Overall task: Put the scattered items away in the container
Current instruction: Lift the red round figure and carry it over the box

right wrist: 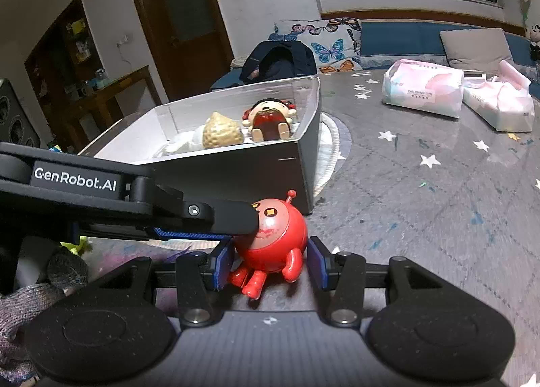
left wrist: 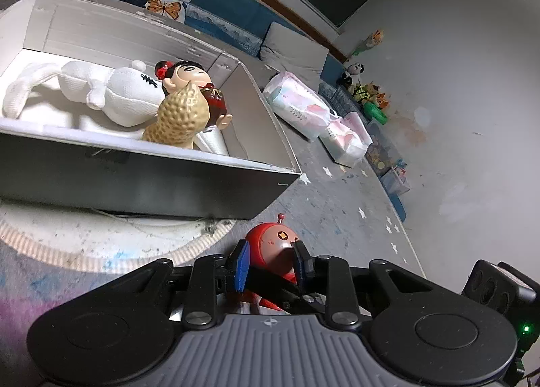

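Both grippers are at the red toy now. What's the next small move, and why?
Probably close the right gripper on the red round toy. Its jaws stand open on either side of the toy, which sits on the mat just outside the box, while the left gripper already pinches its head. Then lift it in beside the doll.

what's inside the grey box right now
Inside the box: a white plush rabbit, a peanut-shaped toy leaning on it, and a black-haired doll in red. Whatever lies beneath them is covered. The red robot toy is outside.
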{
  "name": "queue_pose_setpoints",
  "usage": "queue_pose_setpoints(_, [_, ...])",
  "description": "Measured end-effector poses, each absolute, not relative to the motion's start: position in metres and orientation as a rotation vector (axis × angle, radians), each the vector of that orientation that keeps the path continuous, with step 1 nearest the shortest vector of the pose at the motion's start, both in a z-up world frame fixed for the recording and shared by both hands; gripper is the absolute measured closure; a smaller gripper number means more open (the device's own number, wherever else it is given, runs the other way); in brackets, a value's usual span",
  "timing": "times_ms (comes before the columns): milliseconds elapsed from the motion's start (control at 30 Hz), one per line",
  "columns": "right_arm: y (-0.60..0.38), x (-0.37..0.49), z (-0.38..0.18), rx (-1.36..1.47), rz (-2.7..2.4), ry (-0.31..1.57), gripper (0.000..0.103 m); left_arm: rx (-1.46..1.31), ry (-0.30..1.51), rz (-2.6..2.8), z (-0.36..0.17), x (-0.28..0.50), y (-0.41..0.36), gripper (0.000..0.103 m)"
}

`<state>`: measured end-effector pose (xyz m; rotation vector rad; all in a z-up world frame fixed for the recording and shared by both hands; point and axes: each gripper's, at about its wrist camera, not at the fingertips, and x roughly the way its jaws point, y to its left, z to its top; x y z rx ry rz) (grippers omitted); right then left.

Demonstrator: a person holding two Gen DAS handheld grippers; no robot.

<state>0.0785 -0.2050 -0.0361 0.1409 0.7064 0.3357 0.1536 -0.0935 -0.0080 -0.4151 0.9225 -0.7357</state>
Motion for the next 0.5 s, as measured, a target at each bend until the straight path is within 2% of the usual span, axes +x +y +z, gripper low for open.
queue_pose_setpoints(500, [-0.186,0.060,-0.002,0.098,0.395,0.613,0.055,-0.474,0.817,-0.721,0.023,0.128,-0.064,0.074])
